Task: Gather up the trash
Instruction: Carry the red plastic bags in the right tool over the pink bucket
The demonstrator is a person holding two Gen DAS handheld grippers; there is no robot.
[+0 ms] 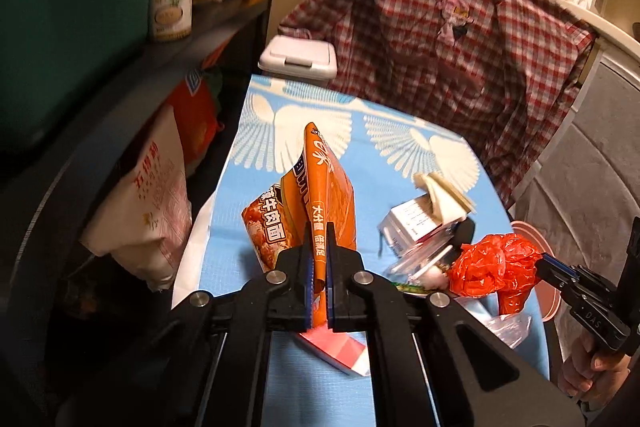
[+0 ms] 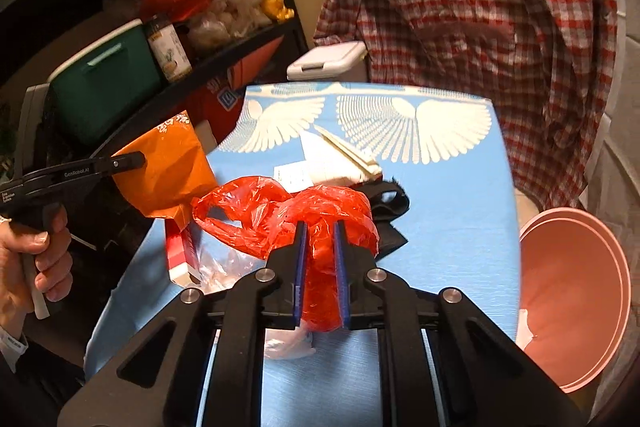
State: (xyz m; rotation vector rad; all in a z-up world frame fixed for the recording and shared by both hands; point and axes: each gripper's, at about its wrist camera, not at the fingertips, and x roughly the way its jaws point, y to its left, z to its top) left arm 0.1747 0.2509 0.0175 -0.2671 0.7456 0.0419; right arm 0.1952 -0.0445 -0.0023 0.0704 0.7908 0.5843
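The left claw (image 1: 318, 259) is clamped on an orange noodle wrapper (image 1: 320, 195), which stands up off the blue counter (image 1: 400, 195). The right claw (image 2: 320, 255) is closed on a crumpled red bag (image 2: 320, 219), the plastic bunched between its blue pads.

Taking the red bag as the landmark: the wrapper hangs just to its left, at the counter's left edge. Behind the bag lies a white carton (image 2: 320, 167) with its flap open, touching or nearly touching it. A black strap-like thing (image 2: 390, 207) sits just behind and right of the bag. A red-and-white box (image 2: 184, 251) and some clear plastic (image 2: 224, 263) lie beside it on the near left. Well to its right, off the counter's edge, stands a pink bin (image 2: 572, 291); something pale shows low inside it, though what it is cannot be told. A white lidded bin (image 2: 328, 61) stands far behind the bag, past the counter's back edge.

Judging by this, the job is at an early-to-middle stage: two pieces are gripped but not yet dropped in a bin, and the carton, box, clear plastic and strap remain on the counter.
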